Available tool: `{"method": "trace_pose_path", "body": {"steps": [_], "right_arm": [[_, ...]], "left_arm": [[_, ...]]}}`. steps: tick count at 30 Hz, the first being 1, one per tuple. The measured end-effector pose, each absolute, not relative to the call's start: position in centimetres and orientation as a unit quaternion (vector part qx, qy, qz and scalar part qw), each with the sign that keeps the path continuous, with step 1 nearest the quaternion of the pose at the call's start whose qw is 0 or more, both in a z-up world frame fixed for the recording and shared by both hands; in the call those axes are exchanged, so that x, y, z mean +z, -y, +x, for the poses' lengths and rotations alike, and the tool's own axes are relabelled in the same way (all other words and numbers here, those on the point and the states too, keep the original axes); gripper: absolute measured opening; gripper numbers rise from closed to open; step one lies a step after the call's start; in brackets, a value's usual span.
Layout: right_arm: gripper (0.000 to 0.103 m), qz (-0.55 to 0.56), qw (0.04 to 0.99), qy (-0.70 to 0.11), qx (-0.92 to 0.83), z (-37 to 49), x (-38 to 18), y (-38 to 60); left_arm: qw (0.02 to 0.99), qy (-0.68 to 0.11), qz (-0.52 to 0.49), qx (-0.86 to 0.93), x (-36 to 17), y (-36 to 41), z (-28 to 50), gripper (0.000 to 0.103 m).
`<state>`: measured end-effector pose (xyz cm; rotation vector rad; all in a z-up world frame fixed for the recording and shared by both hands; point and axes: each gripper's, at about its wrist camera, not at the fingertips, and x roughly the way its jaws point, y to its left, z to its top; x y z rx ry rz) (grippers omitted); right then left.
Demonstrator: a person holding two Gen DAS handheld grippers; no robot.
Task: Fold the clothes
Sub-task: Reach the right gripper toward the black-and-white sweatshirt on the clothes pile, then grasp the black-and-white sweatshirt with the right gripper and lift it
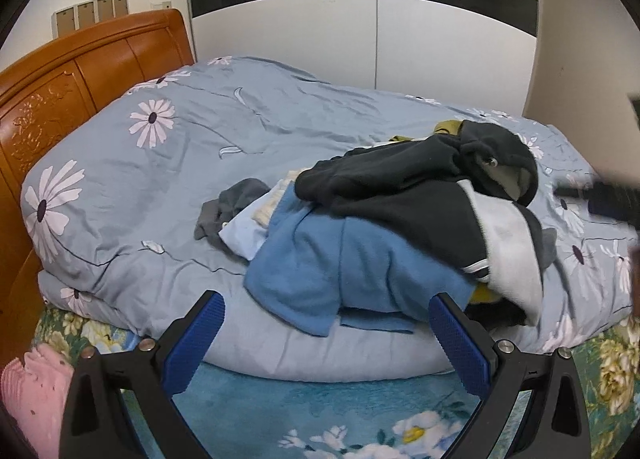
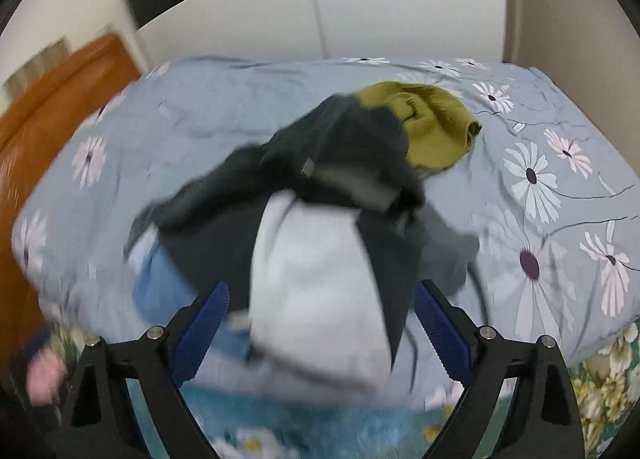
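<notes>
Facing one heap of clothes [image 1: 384,227], left gripper [image 1: 326,333] and right gripper [image 2: 322,323] fingers spread, released.

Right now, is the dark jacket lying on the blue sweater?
Touching. The left wrist view shows the dark jacket draped directly over the blue sweater, its lower edge pressed onto it with no gap.

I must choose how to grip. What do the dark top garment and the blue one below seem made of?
Dark garment: probably fleece, matte and fuzzy, with pale plush lining showing. Blue garment: likely soft brushed knit, matte with a slight nap.
</notes>
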<state>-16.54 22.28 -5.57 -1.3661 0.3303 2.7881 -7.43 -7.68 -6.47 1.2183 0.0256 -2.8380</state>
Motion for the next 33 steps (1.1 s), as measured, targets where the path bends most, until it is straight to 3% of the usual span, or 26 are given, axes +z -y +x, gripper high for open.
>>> {"method": "trace_pose_path", "body": {"steps": [6, 9, 16, 19, 25, 33], "right_arm": [[0.088, -0.447, 0.021, -0.069, 0.892, -23.9, -5.5, -23.4], [0.077, -0.454, 0.025, -0.066, 0.888, -27.1, -5.8, -23.8], [0.041, -0.497, 0.036, -0.102, 0.861, -31.8, -8.6, -24.3], [0.015, -0.516, 0.037, -0.093, 0.85, -32.2, -9.6, -23.8], [0.012, -0.5, 0.028, -0.115, 0.858, -30.1, -7.6, -24.2], [0.011, -0.426, -0.024, -0.204, 0.881, -20.4, -0.2, -27.6]], "left_arm": [[0.043, -0.013, 0.407, -0.912, -7.8, 9.2, -7.3, 0.103], [0.051, -0.015, 0.407, -0.912, -8.4, 10.1, -7.0, 0.103], [0.064, -0.019, 0.413, -0.908, -9.2, 11.4, -6.7, 0.103], [0.067, -0.021, 0.414, -0.908, -9.2, 11.7, -6.7, 0.103], [0.071, -0.024, 0.412, -0.908, -8.6, 12.1, -6.6, 0.103], [0.068, -0.053, 0.395, -0.915, -5.8, 12.8, -3.8, 0.103]]}}
